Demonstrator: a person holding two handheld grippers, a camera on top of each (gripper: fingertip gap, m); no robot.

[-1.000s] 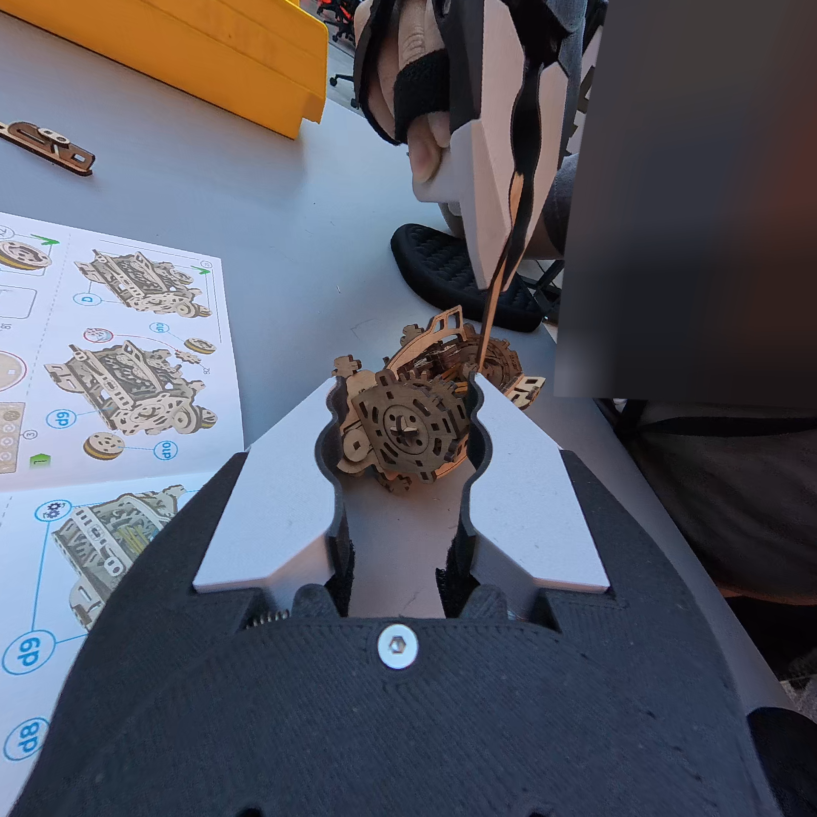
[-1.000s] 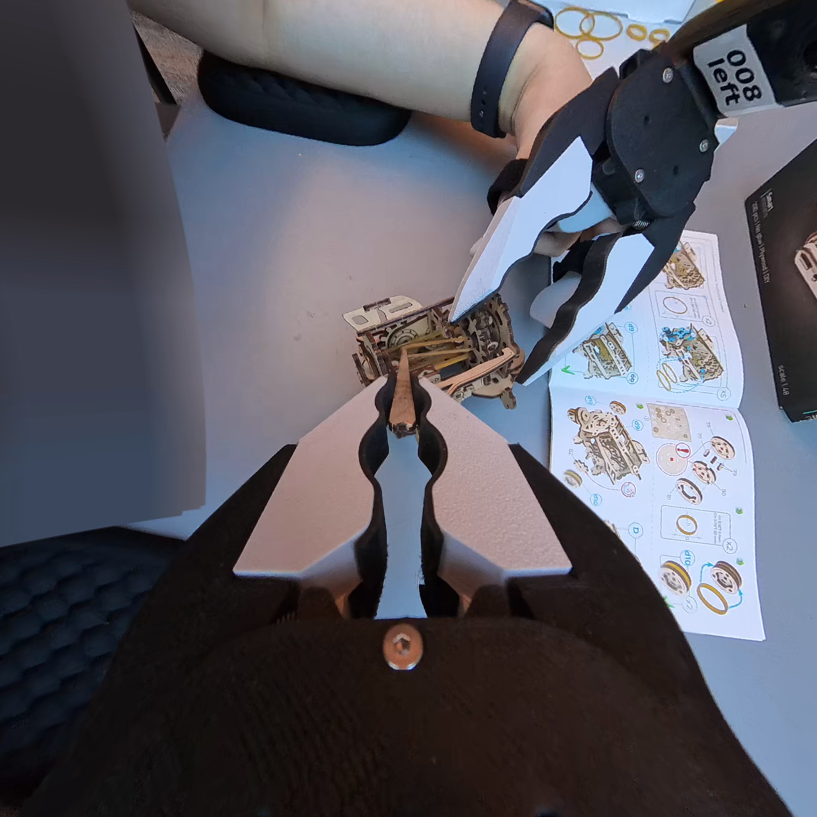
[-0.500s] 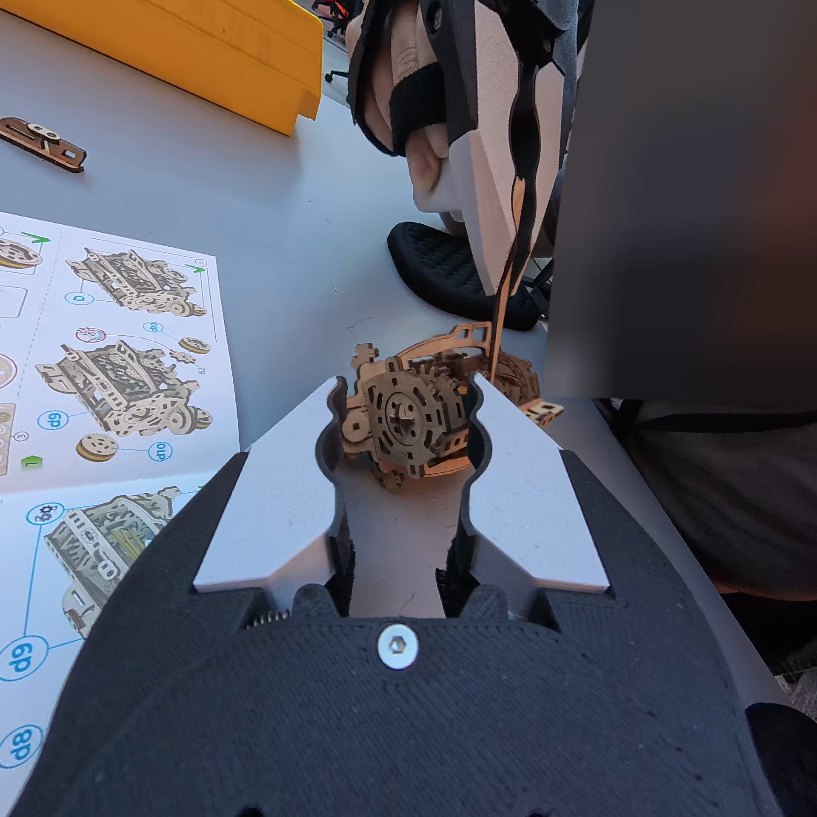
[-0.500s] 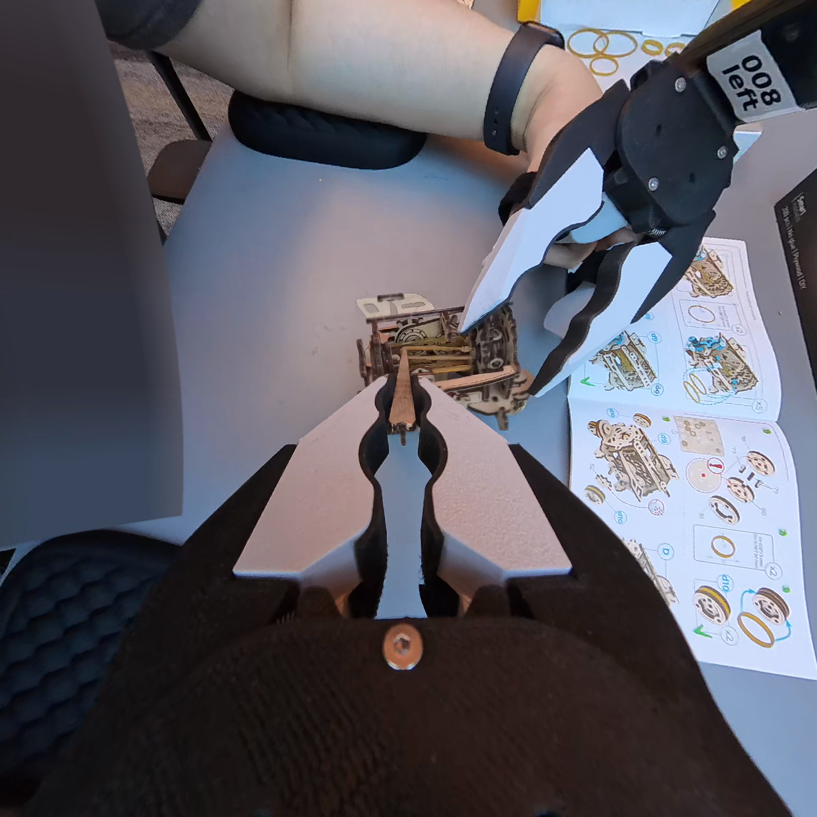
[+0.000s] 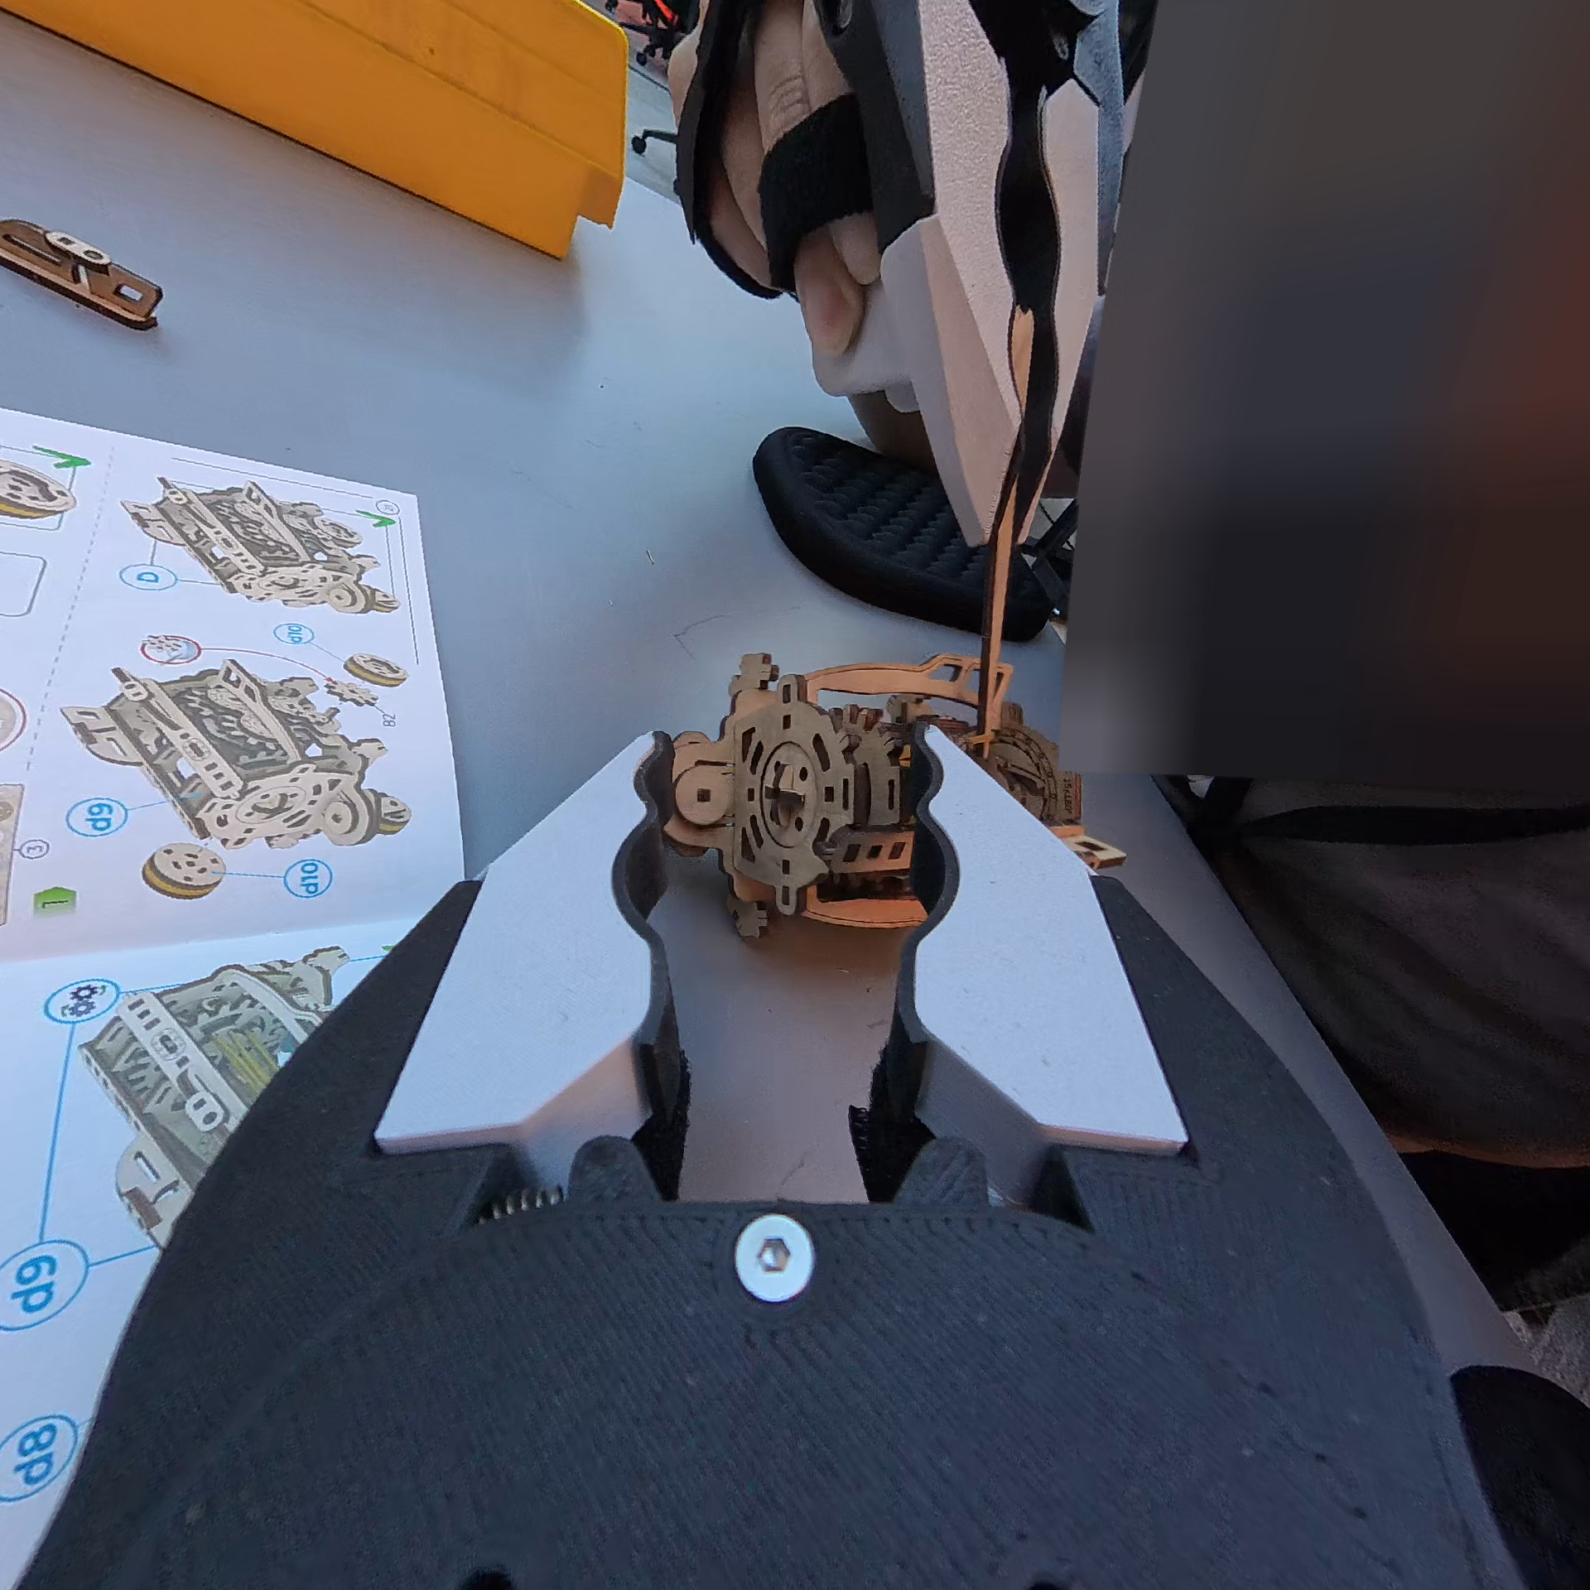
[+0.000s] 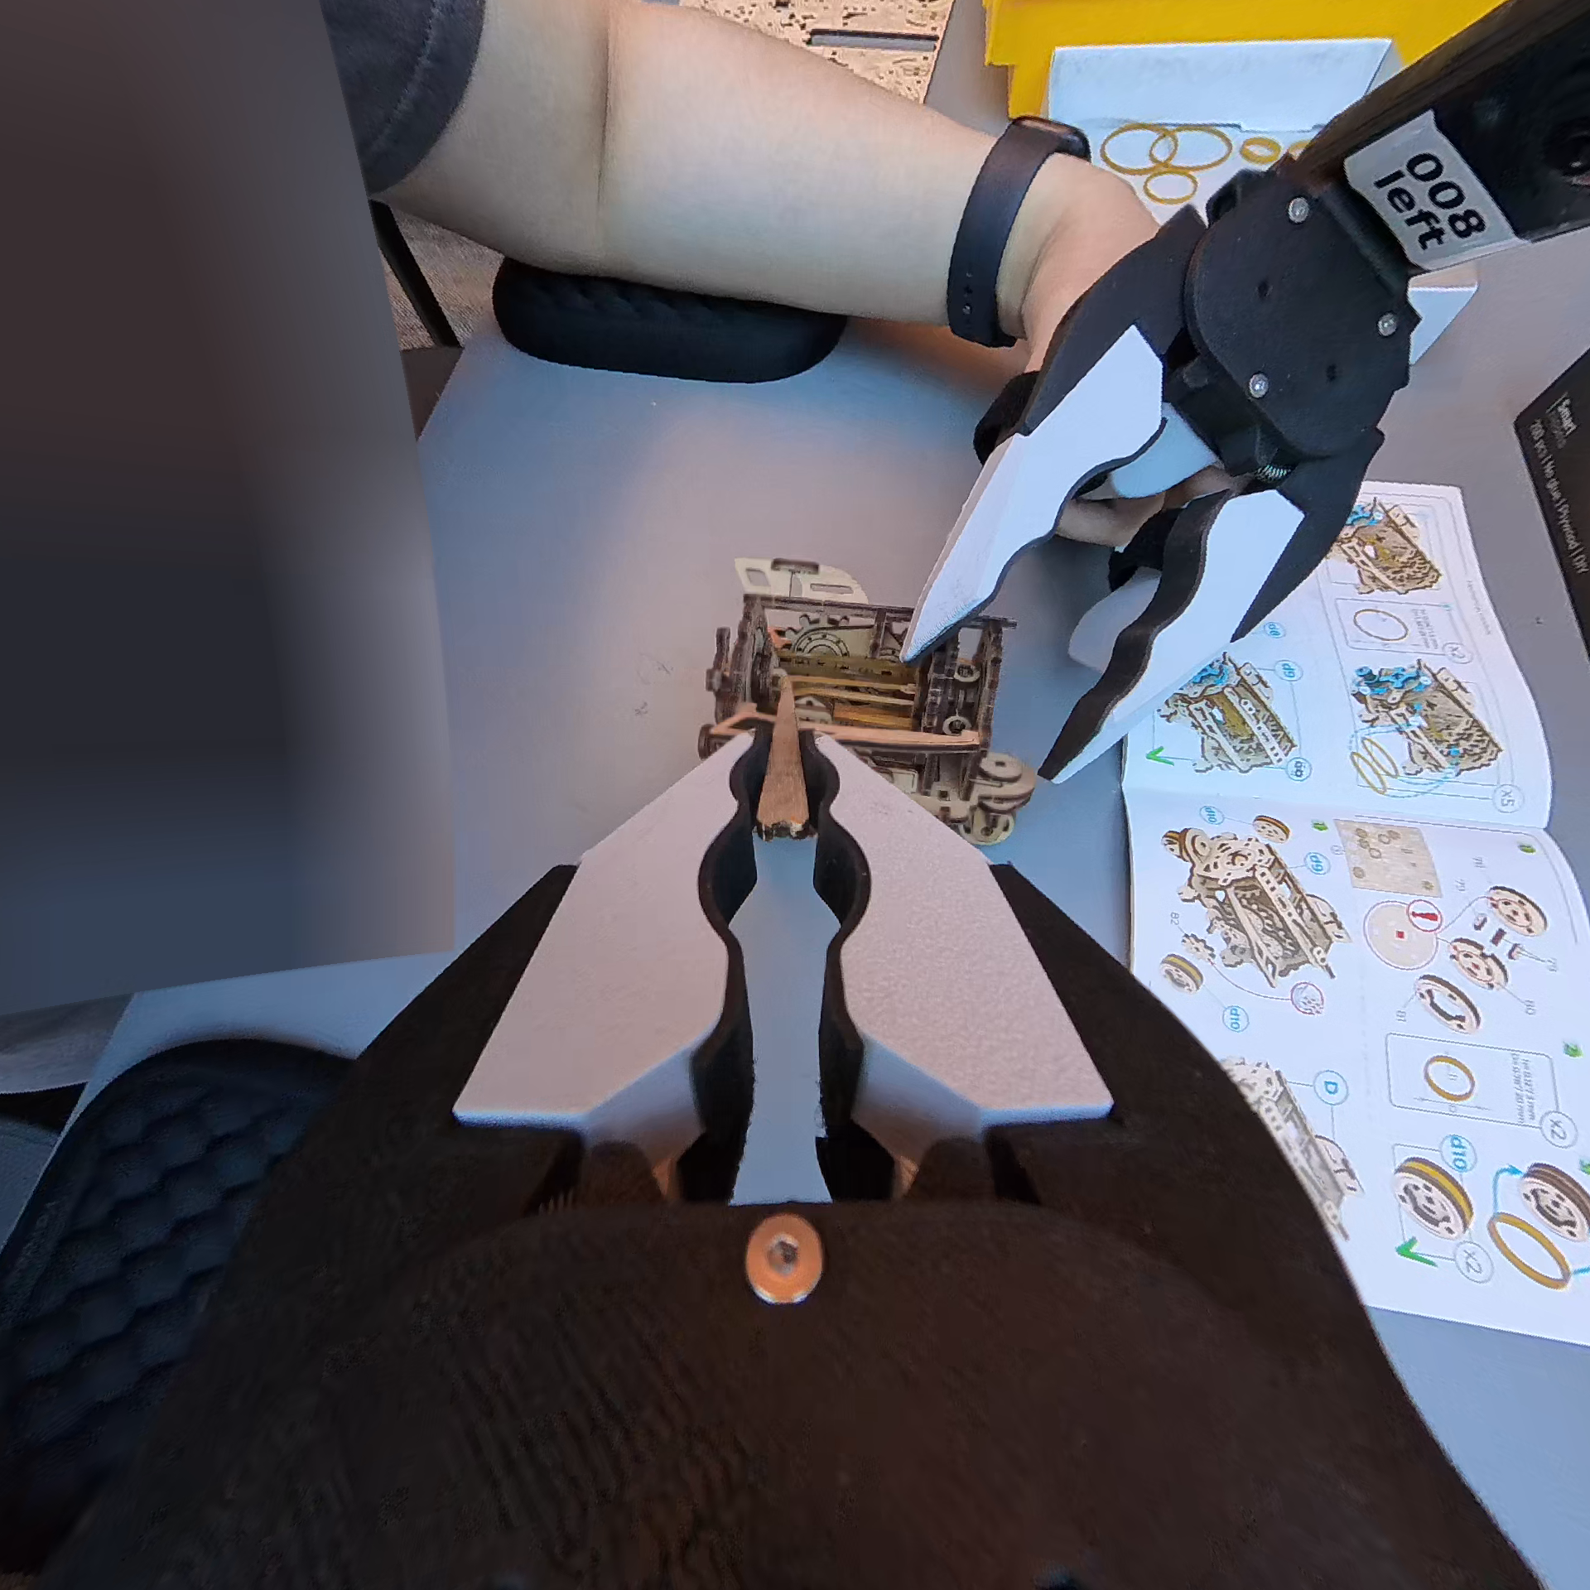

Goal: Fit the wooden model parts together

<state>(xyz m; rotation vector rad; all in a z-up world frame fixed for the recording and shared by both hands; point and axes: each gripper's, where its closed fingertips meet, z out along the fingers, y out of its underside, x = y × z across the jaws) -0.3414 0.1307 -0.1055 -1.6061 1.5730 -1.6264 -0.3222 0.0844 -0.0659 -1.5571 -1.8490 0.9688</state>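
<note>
- While the right gripper (image 6: 785, 757) stays clamped on a thin wooden stick (image 6: 781, 779), the stick's tip reaches into the wooden model (image 6: 860, 688) from above.
- Compared with a second ago, the model has turned, its gear-faced end (image 5: 783, 817) now more edge-on between the left gripper's fingers.
- Left gripper (image 5: 787, 757) is spread open, straddling the model's near end on the grey table (image 5: 516, 387).
- Instruction booklet (image 5: 215, 688) lies left.
- Yellow bin (image 5: 387, 103) stands far left; its contents are hidden.
</note>
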